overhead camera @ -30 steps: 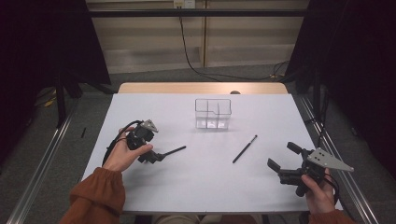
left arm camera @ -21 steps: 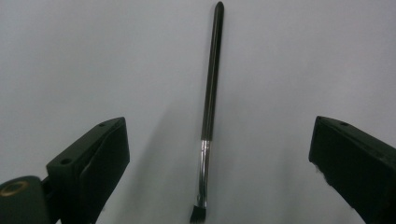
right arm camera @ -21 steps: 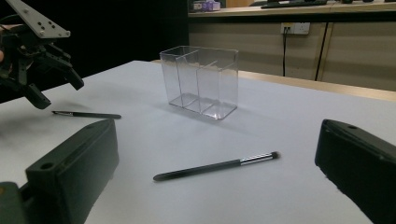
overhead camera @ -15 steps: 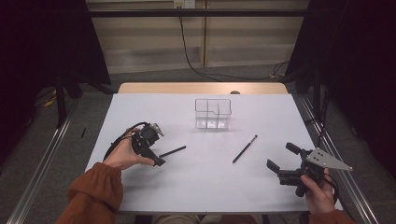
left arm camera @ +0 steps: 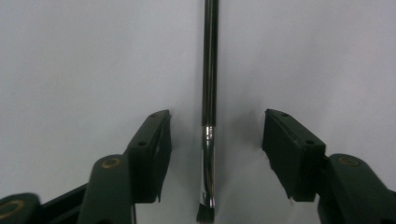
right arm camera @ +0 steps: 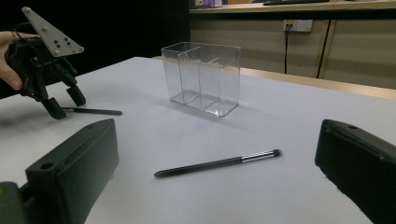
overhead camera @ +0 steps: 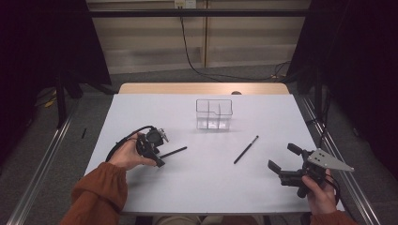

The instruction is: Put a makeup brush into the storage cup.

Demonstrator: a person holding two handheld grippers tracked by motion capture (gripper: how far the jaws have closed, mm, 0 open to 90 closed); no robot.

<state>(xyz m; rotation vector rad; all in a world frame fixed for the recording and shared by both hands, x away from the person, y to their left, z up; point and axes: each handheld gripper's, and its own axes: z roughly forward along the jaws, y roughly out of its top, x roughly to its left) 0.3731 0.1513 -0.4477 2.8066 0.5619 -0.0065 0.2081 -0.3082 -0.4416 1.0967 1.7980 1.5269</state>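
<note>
Down at the table's left side, the left gripper [overhead camera: 157,157] points its tips at the white table [overhead camera: 141,112] and straddles the brush end of a thin black makeup brush [left arm camera: 208,107]. Its jaws have just been closing, yet they stand apart, one on each side of the brush; in the left gripper view a clear strip of table shows between each pad and the silver band near the bristles, so nothing is clamped. That brush lies flat, its handle running away from the left gripper toward the table's middle. The person's left hand [overhead camera: 126,152], in a rust-orange sleeve [overhead camera: 101,187], wraps the tool's body, and a black cable [overhead camera: 123,139] loops off behind it.

Farther out, a clear plastic organizer [overhead camera: 214,113] with several compartments stands upright past the table's middle, well apart from both brushes. It looks empty, though its see-through walls make that hard to judge.

A second brush [overhead camera: 246,149] lies flat on its own, right of centre, between the organizer and the right gripper [overhead camera: 280,164]. That gripper rests low near the table's right front corner in the person's right hand [overhead camera: 319,192], jaws wide apart with nothing between them, aimed toward the second brush.
</note>
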